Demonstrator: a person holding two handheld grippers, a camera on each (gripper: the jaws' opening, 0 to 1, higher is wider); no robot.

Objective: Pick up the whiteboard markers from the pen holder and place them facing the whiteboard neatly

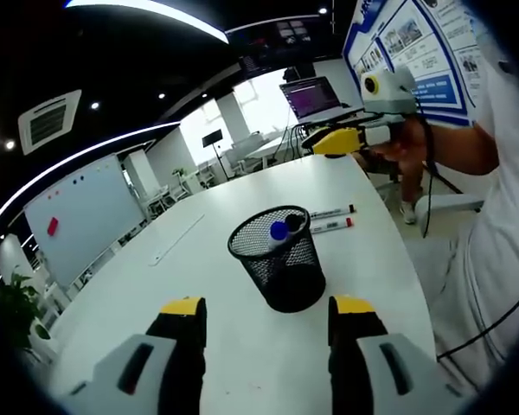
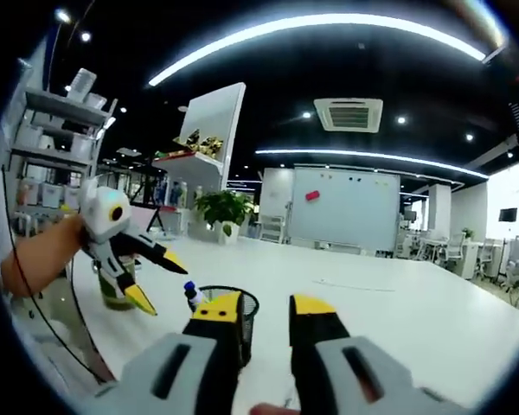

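A black mesh pen holder (image 1: 279, 264) stands on the white table (image 1: 199, 285), just ahead of my left gripper (image 1: 268, 307), whose jaws are wide apart and hold nothing. A blue-capped marker (image 1: 279, 230) and a dark one (image 1: 295, 222) stick out of the holder. Behind it lie a black-capped marker (image 1: 331, 212) and a red-capped marker (image 1: 332, 226), side by side. My right gripper (image 1: 322, 141) hovers beyond them in a hand. In the right gripper view, the right gripper (image 2: 265, 307) is open and holds nothing, with the holder (image 2: 246, 311) behind its left jaw. The left gripper (image 2: 162, 284) is at the left.
A whiteboard (image 1: 82, 216) stands beyond the table's left side, also visible as the whiteboard (image 2: 344, 212) across the room. A flat ruler-like strip (image 1: 177, 240) lies on the table. A laptop (image 1: 310, 95) sits at the far end. A potted plant (image 2: 223, 207) and shelves (image 2: 56, 147) stand behind.
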